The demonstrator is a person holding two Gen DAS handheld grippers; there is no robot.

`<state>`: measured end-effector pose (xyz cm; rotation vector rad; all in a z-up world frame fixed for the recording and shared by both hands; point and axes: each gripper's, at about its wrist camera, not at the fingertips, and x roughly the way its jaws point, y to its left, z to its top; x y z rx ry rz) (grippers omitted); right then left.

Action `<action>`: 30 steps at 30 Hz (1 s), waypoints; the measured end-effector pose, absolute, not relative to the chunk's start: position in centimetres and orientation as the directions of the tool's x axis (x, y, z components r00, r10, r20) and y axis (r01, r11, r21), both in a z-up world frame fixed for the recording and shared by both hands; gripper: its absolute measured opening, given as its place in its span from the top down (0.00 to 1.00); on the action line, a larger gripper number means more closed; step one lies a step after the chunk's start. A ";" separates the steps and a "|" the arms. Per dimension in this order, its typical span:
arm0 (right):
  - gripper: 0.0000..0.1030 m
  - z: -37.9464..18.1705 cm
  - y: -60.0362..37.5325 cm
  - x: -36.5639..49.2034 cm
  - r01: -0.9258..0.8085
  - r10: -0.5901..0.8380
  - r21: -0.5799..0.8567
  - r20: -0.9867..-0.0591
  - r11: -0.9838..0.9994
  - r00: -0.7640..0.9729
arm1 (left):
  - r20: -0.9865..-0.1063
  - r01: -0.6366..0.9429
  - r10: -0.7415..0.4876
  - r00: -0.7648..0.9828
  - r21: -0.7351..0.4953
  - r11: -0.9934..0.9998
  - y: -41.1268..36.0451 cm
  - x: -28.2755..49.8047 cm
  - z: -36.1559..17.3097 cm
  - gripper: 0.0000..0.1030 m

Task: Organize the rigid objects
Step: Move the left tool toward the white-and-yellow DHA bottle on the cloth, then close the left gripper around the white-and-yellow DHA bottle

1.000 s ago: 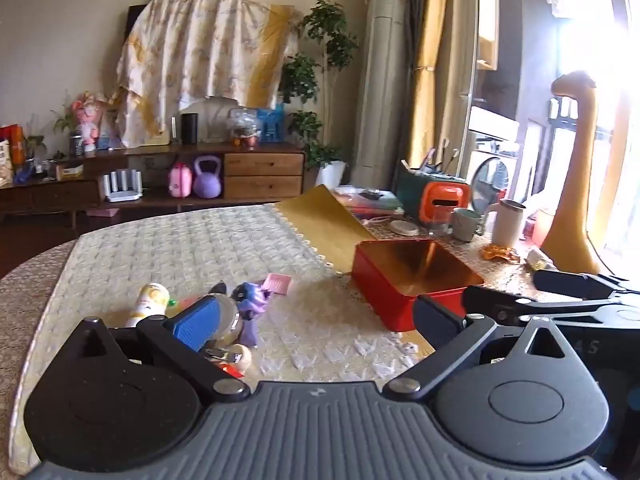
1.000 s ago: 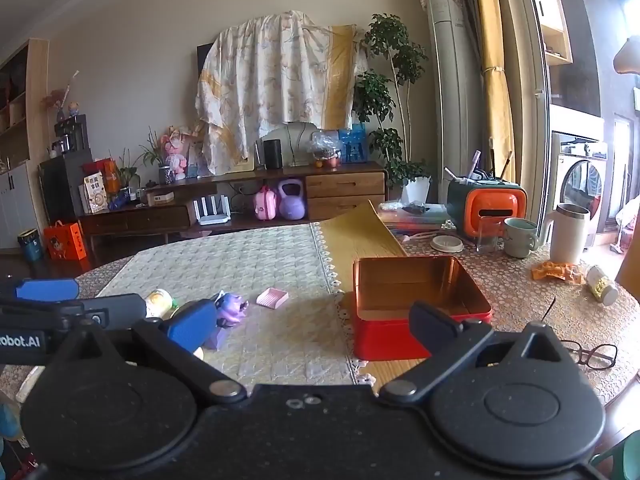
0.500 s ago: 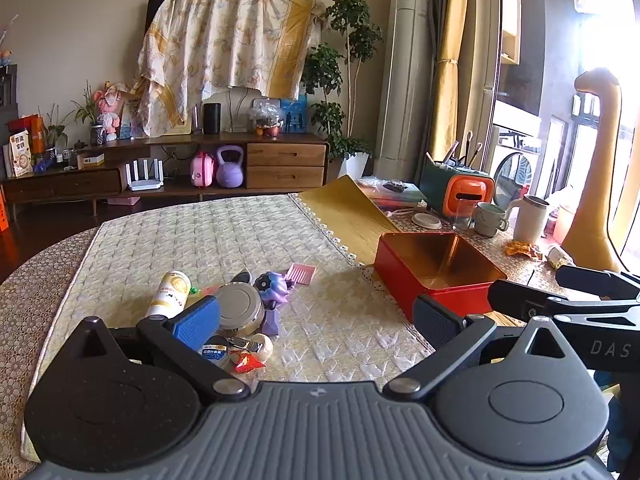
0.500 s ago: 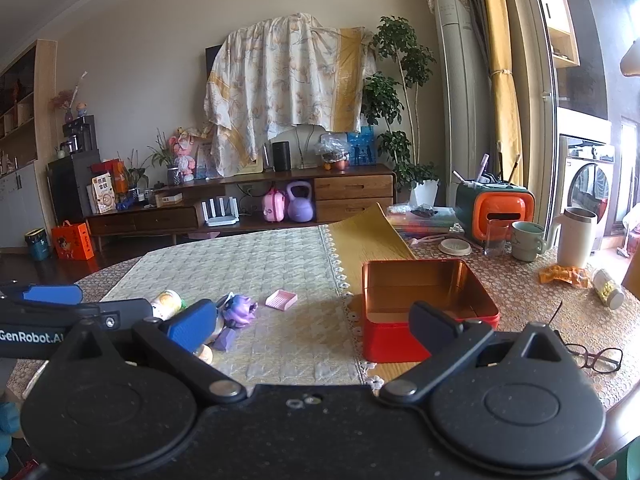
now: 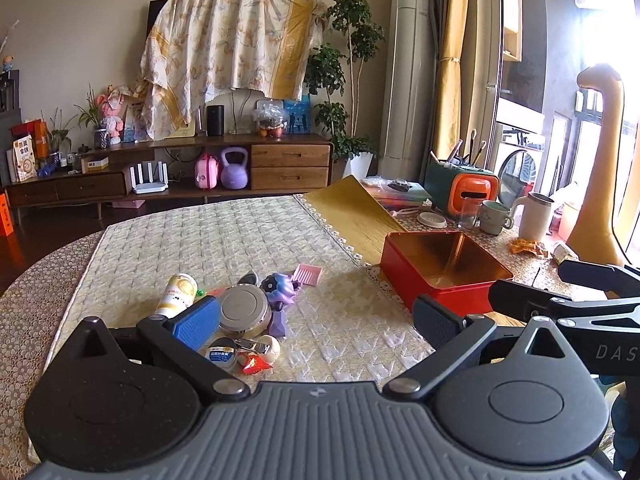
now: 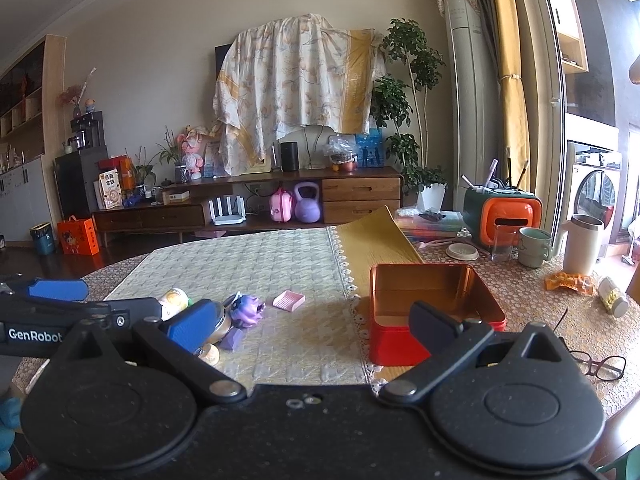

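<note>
Left wrist view. The left tongs (image 5: 316, 320) are standing spread wide and holding nothing, hovering above the quilted mat (image 5: 224, 240) that is covering the round worktop (image 5: 24, 320). A cluster of small rigid items is lying just ahead of the blue left pad: a yellow-and-white bottle (image 5: 178, 294) resting on its side with its long axis running toward the camera and away, a round silver tin (image 5: 243, 312) sitting flat, a purple toy figure (image 5: 280, 296) touching the tin, and a pink comb-like tray (image 5: 306, 274) just beyond. Bare mat is lying open between this cluster and the red tin box (image 5: 440, 276), which is sitting open-topped at the mat's lace edge, one corner pointing toward the camera. The right tongs (image 5: 560, 292) are reaching in from the right edge, near the box.

Right wrist view. The right tongs (image 6: 316, 326) are likewise gaping apart and holding nothing. The red tin box (image 6: 432, 308) is sitting just ahead of the dark right pad, its sides running nearly square to the view. The purple toy figure (image 6: 248, 310) and pink tray (image 6: 289, 300) are lying left of centre, with open mat between them and the box. The left tongs (image 6: 100, 300) are entering from the left edge. Eyeglasses (image 6: 600, 366) are lying near the worktop's right rim.
</note>
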<state>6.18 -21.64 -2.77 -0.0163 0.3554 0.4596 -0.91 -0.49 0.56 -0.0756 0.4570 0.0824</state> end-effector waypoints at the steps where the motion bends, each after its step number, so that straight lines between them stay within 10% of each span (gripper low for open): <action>1: 0.00 -2.8 -21.6 6.2 -0.439 0.433 0.063 -0.341 0.896 0.835 | -0.444 -0.099 0.065 0.894 -0.053 0.994 -0.5 -0.9 0.6 0.00; 30: 0.00 -4.2 -16.6 9.1 -0.629 0.568 0.005 -0.435 0.777 0.699 | -0.492 -0.223 0.168 0.854 -0.055 0.973 5.5 2.6 -1.4 0.00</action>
